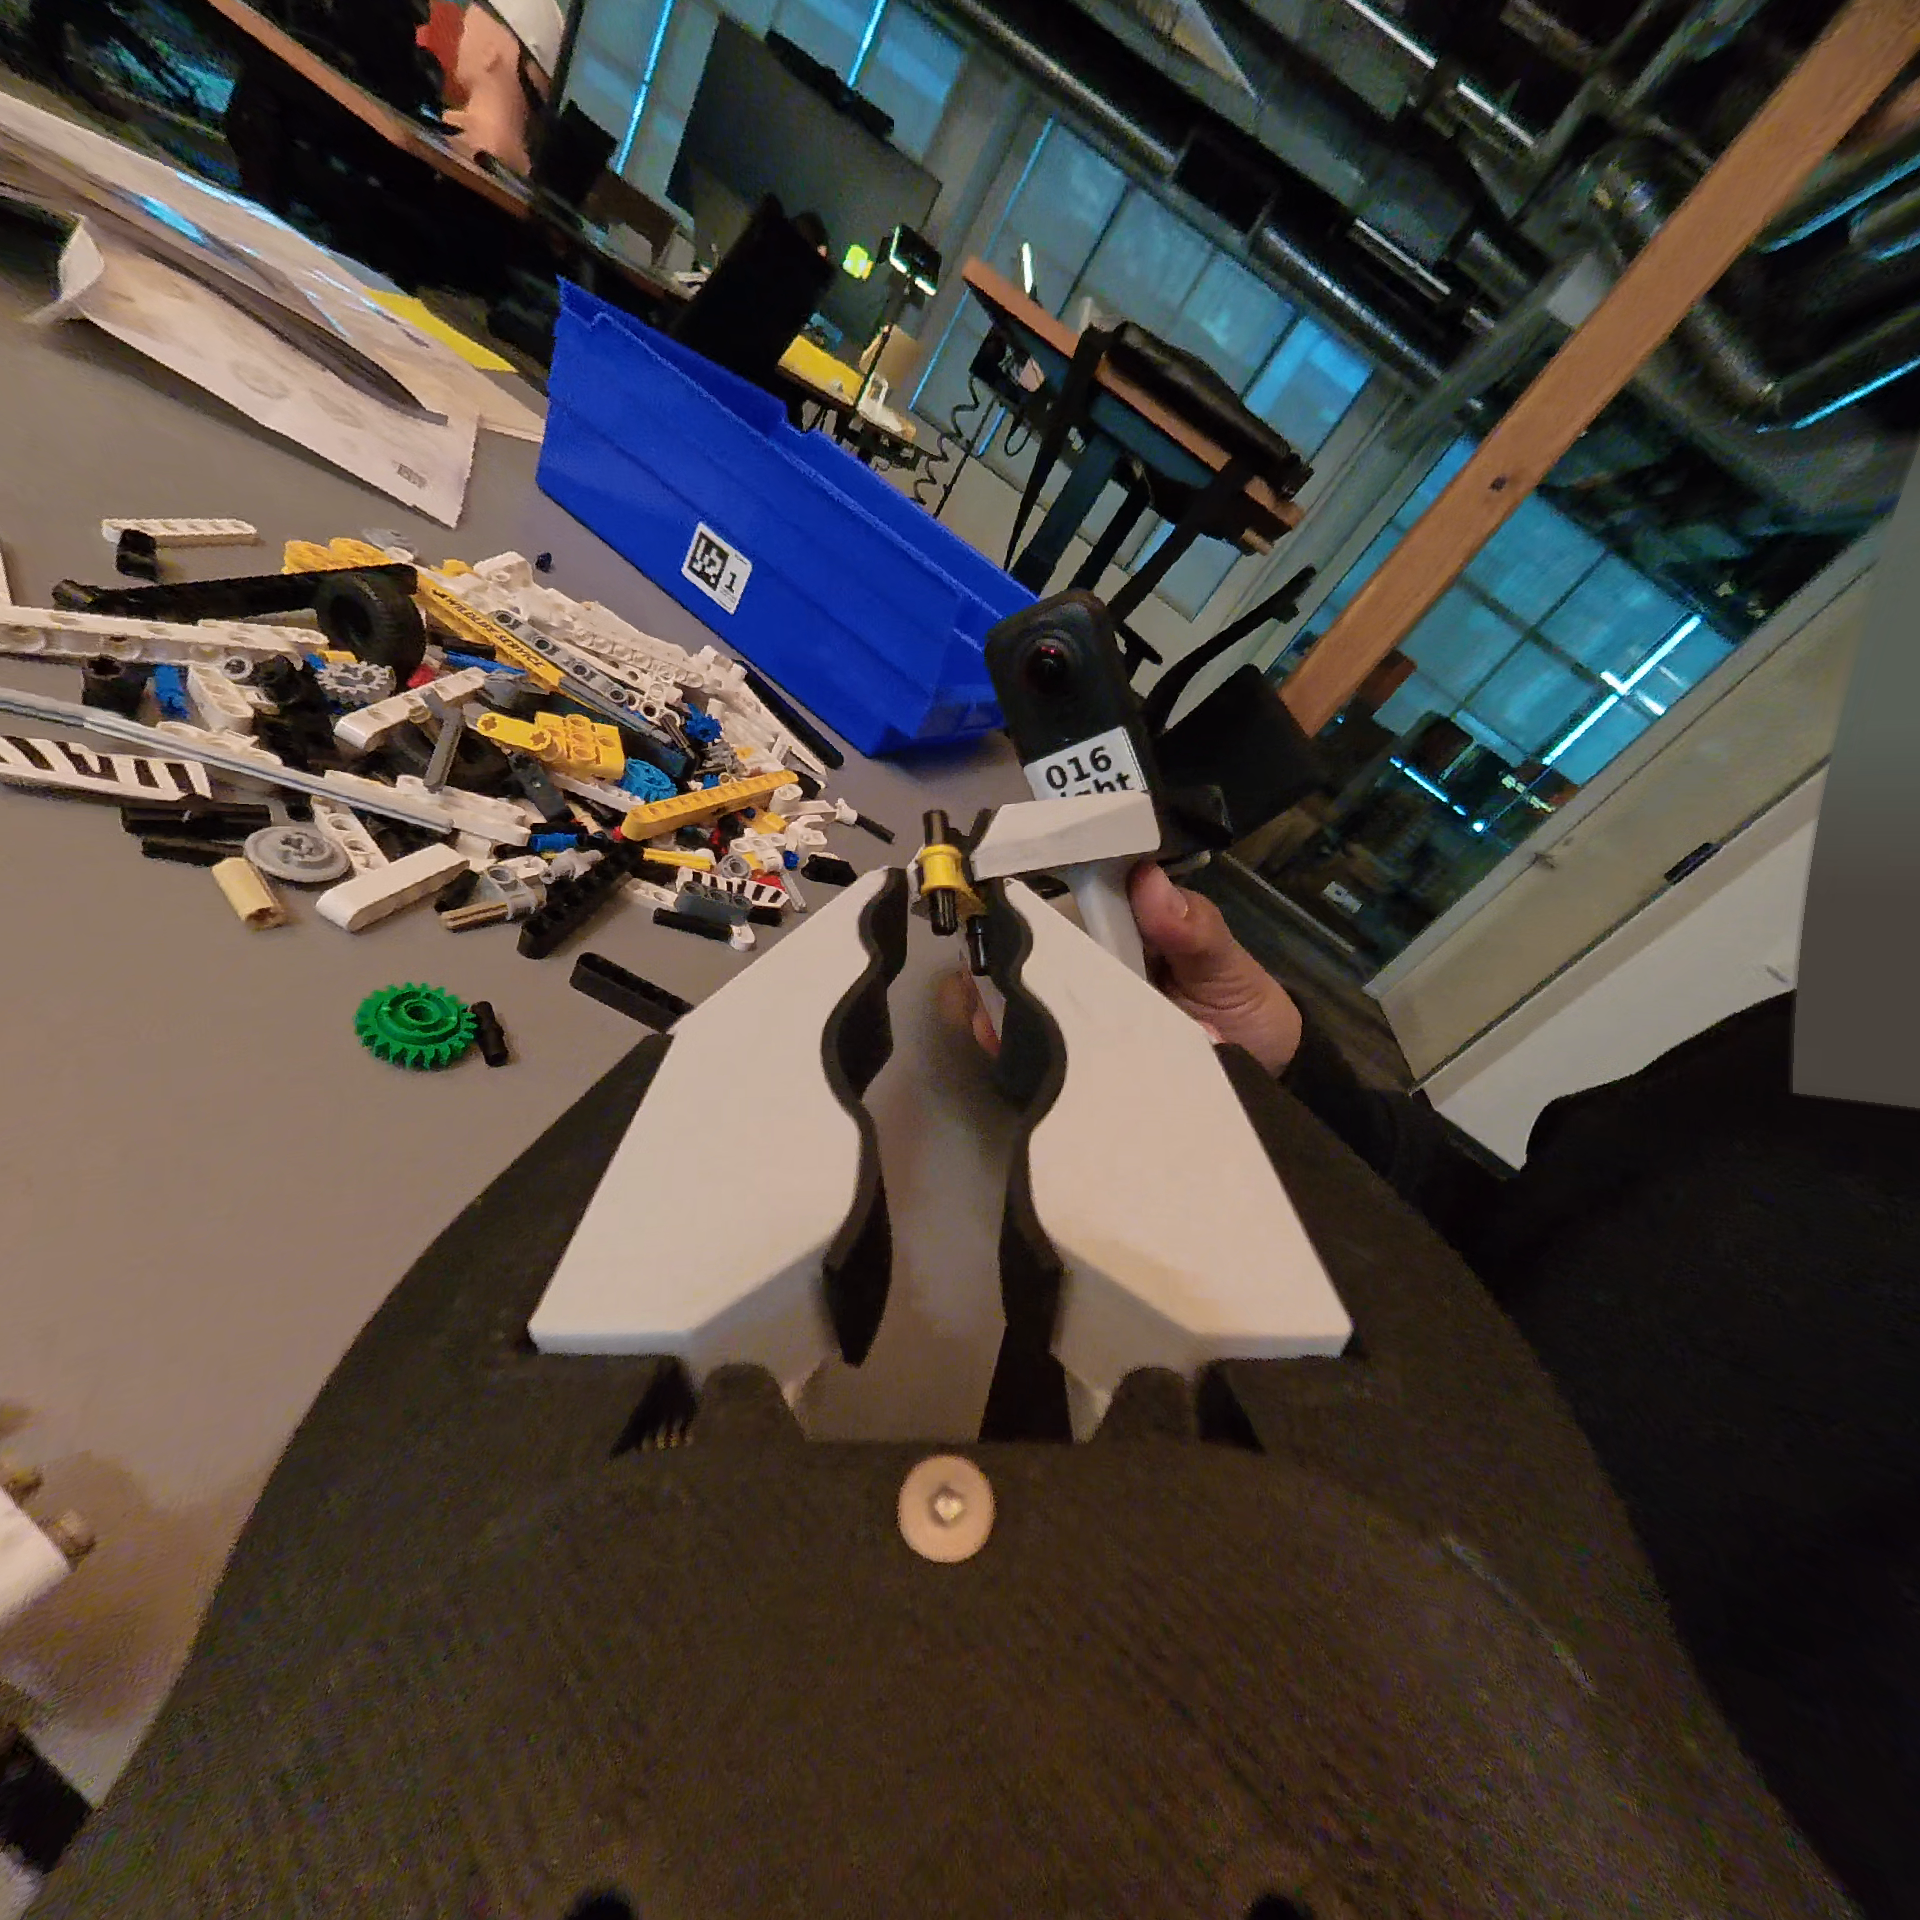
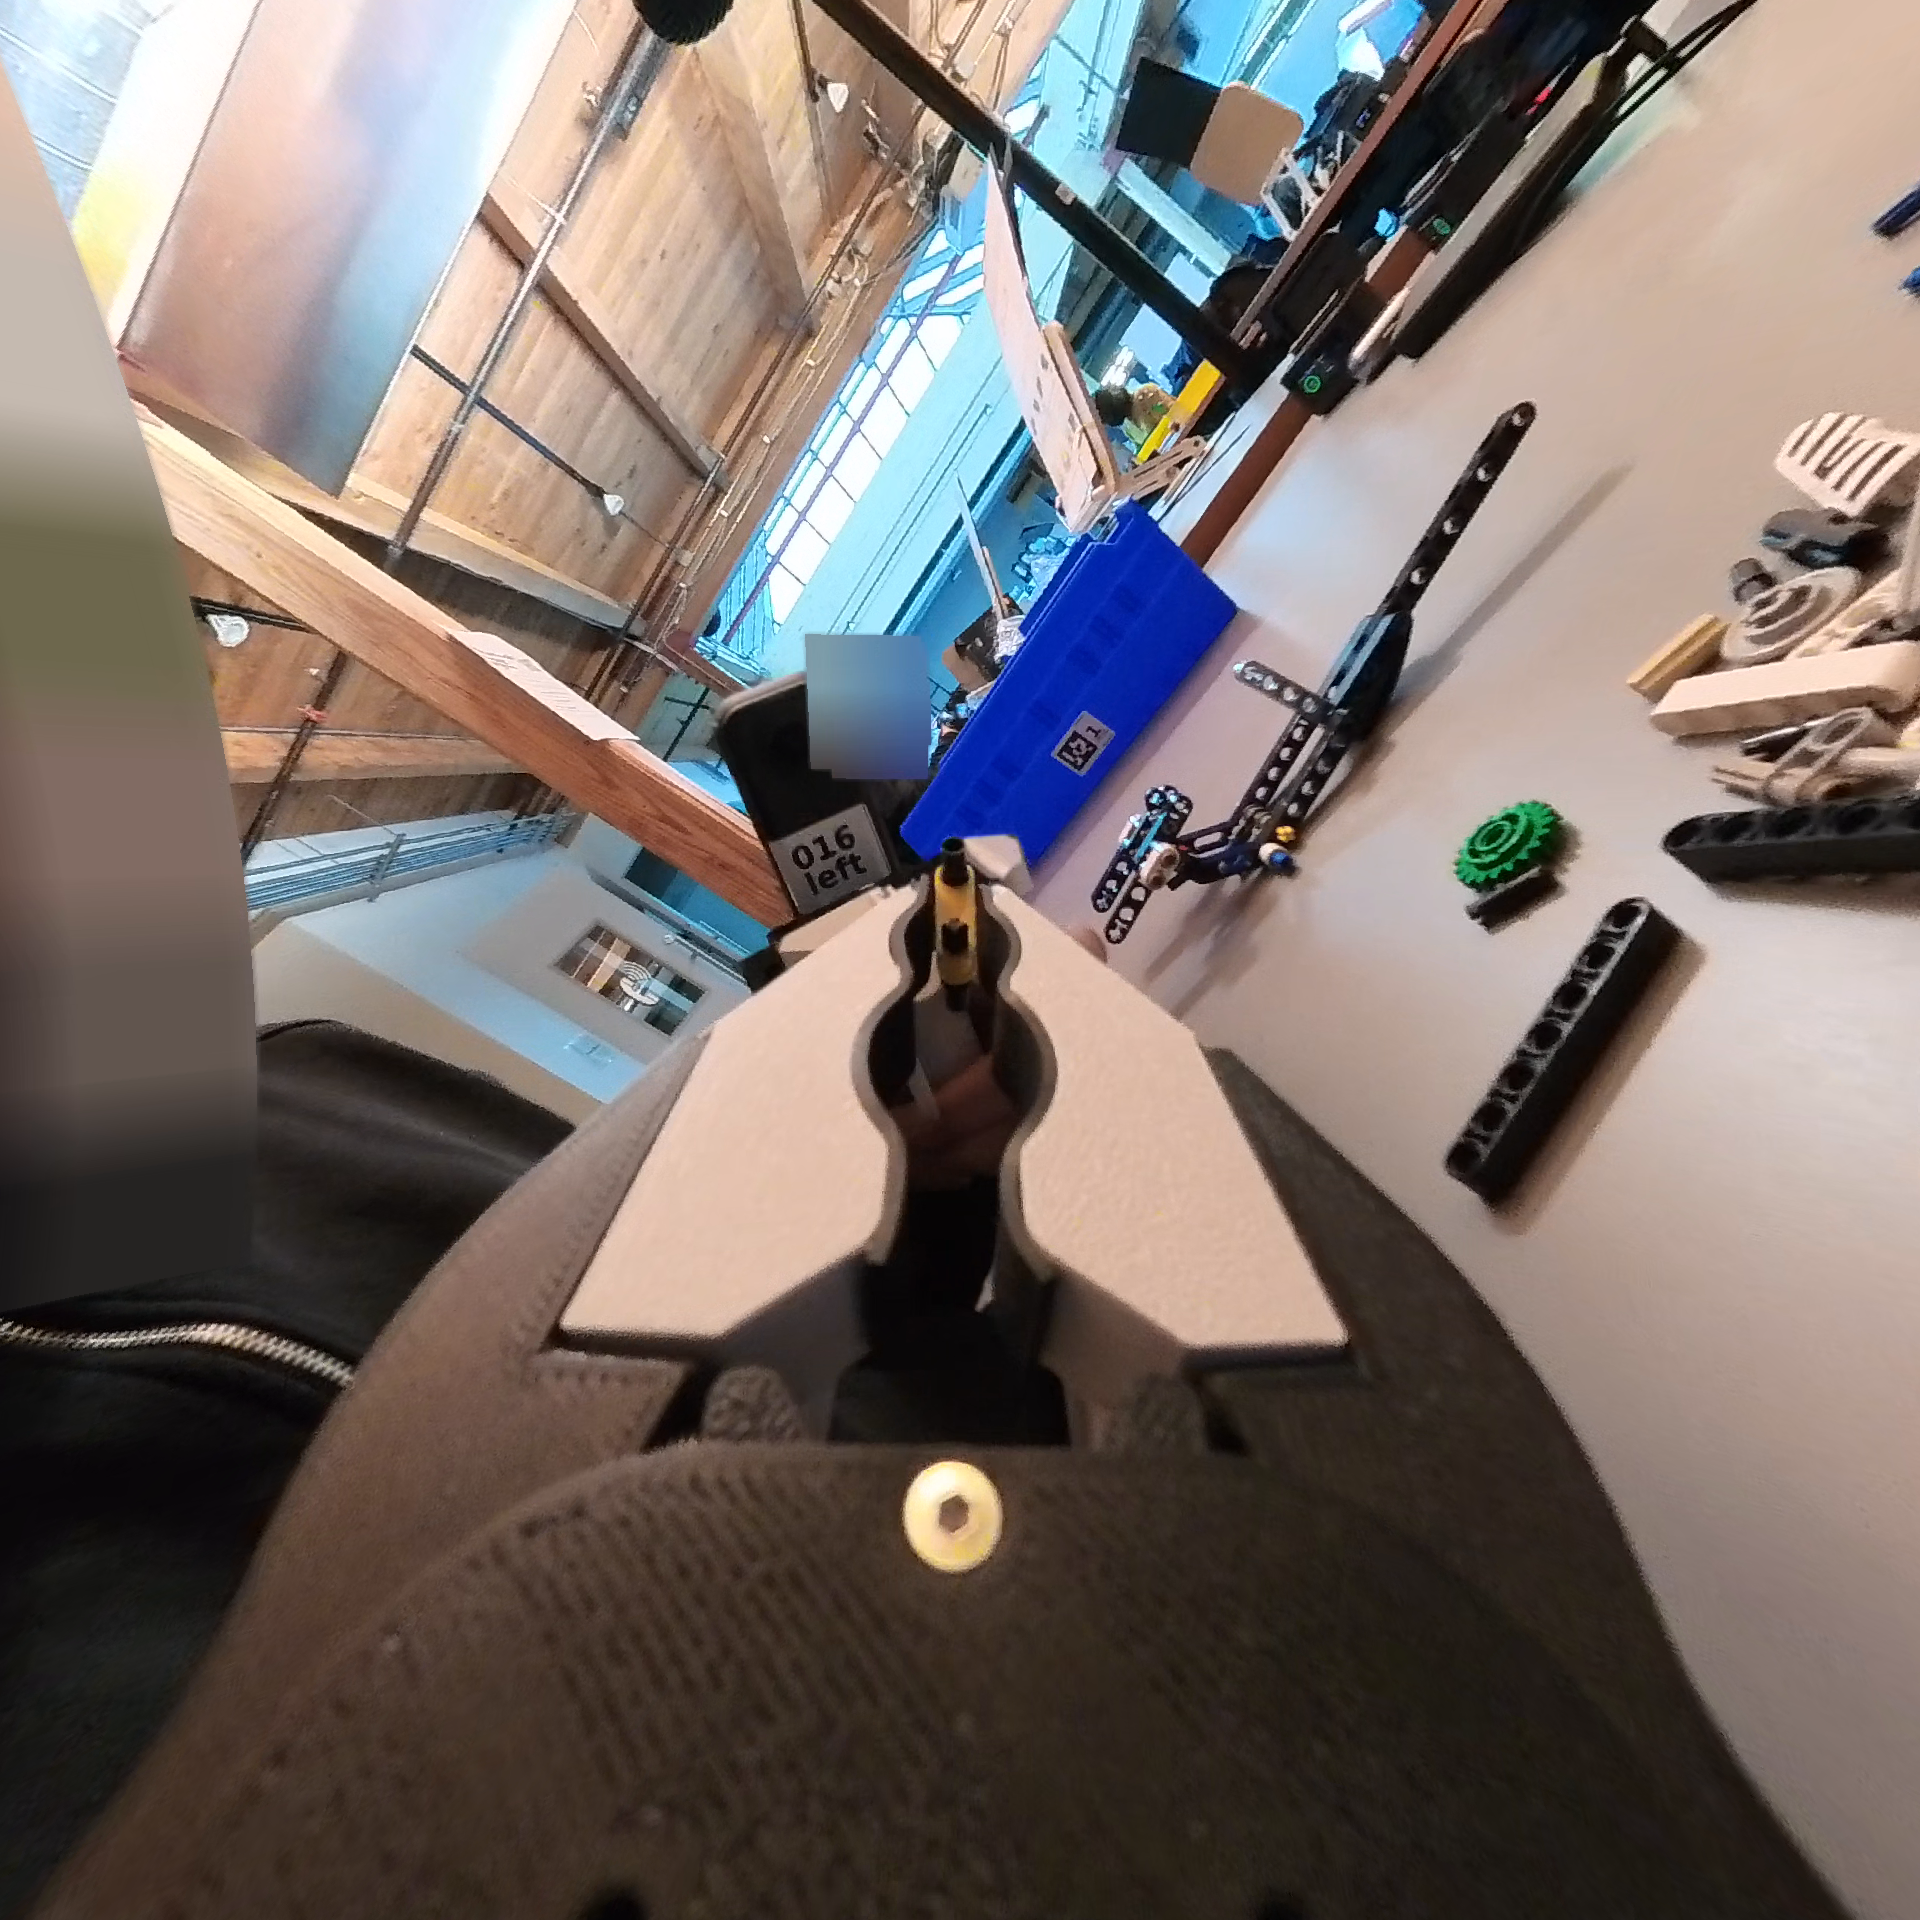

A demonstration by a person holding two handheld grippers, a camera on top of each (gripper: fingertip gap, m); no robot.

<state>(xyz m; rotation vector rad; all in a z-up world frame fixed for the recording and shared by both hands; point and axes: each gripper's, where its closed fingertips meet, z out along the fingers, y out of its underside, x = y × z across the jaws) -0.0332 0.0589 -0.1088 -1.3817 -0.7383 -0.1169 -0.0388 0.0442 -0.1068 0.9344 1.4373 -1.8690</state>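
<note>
Right wrist view: right gripper (image 2: 951, 914) pinching yellow connector (image 2: 954, 935) on black pin, above table (image 2: 1351, 1299). Left gripper (image 1: 951, 914) tips flanking same piece, contact possibly partial. Light, rigid, slick plastic; best gripped on yellow barrel.

Your right gripper (image 2: 951, 914) pinches a small yellow connector (image 2: 953, 920) with black pins (image 1: 932, 831) at 12 o'clock; your left gripper's (image 1: 951, 904) tips flank it without clearly pressing.

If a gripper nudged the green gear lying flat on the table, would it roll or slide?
The green gear lies flat on the grey table, so it would probably slide, not roll. It looks like stiff, light plastic; its teeth may snag the small black pin beside it.
</note>
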